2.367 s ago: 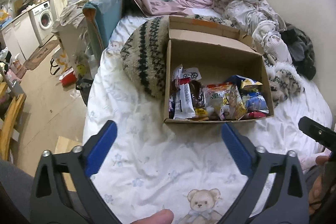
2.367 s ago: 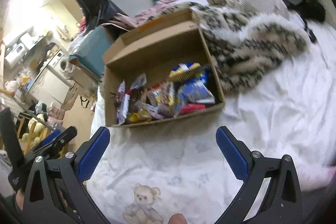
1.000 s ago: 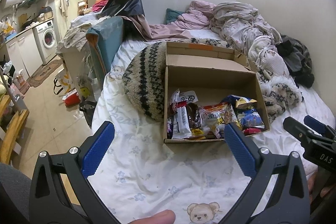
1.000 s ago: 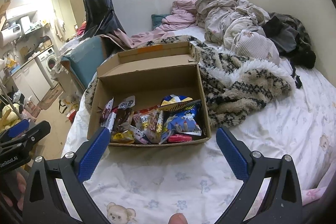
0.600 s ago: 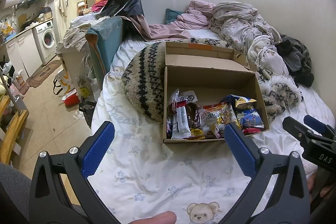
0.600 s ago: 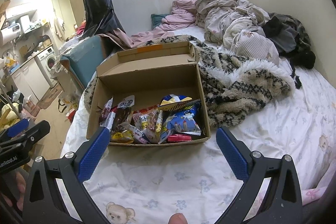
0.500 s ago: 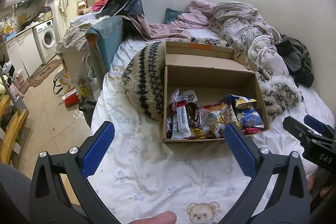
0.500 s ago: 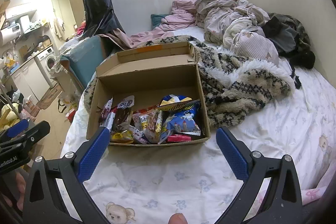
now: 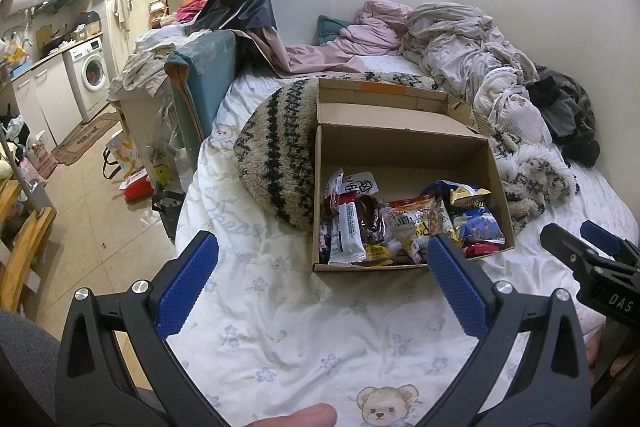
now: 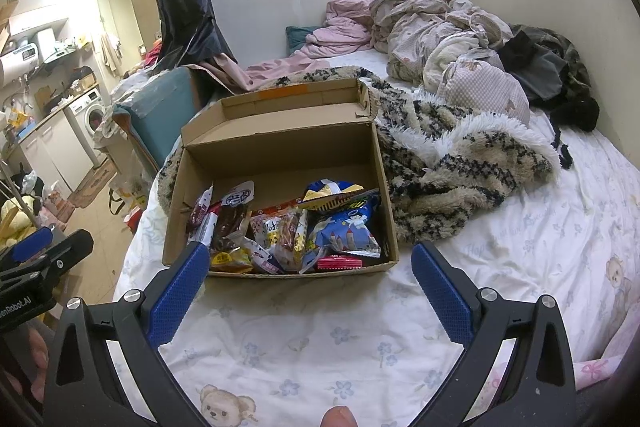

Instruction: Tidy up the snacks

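Note:
An open cardboard box [image 9: 400, 143] [image 10: 280, 155] sits on the bed, its lid flap standing up at the back. Several snack packets [image 9: 404, 223] [image 10: 288, 227] lie piled along its near wall: a white bar [image 9: 346, 233], a blue bag [image 10: 346, 233], a red packet [image 10: 340, 262]. My left gripper [image 9: 320, 255] is open and empty, held above the sheet just in front of the box. My right gripper [image 10: 310, 261] is open and empty, also just in front of the box. Each gripper shows at the edge of the other's view.
A white sheet [image 9: 304, 331] with flowers and bears covers the bed. A fuzzy patterned blanket [image 10: 460, 163] lies beside and behind the box. Crumpled bedding and dark clothes [image 10: 536, 67] are heaped at the far wall. The bed's left edge drops to a cluttered floor [image 9: 92, 195].
Both grippers pulled back and levelled out since 2.4 s ago, so the box sits lower and farther in view. In the last second nothing has visibly moved.

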Motion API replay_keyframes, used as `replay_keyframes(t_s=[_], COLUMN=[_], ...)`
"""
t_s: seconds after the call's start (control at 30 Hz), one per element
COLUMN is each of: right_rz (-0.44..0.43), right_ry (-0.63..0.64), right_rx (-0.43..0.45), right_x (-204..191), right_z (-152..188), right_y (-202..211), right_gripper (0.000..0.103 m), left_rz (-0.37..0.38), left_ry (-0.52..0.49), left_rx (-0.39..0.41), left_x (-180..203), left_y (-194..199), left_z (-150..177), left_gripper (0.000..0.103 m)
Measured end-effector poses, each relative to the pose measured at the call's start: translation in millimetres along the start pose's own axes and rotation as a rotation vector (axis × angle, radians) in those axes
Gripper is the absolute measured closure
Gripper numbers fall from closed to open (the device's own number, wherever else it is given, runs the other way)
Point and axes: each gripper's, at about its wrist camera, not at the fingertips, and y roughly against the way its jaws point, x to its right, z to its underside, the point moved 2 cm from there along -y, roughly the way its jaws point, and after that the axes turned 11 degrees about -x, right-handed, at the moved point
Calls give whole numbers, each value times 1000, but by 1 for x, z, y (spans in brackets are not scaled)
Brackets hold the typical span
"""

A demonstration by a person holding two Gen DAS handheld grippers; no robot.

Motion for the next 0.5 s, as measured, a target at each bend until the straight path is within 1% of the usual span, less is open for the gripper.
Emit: replay_keyframes(t_s=[0.3,0.5], right_rz=[0,1], right_ry=[-2,1], right_rx=[-8,-10], right_x=[8,6], right_z=[2,1], right_y=[1,-1], right_gripper=[0,0], left_rz=[2,0], left_ry=[-2,0], left_rx=[-2,-2], left_x=[0,0], left_y=[0,-1], left_z=[1,2], left_gripper=[0,0])
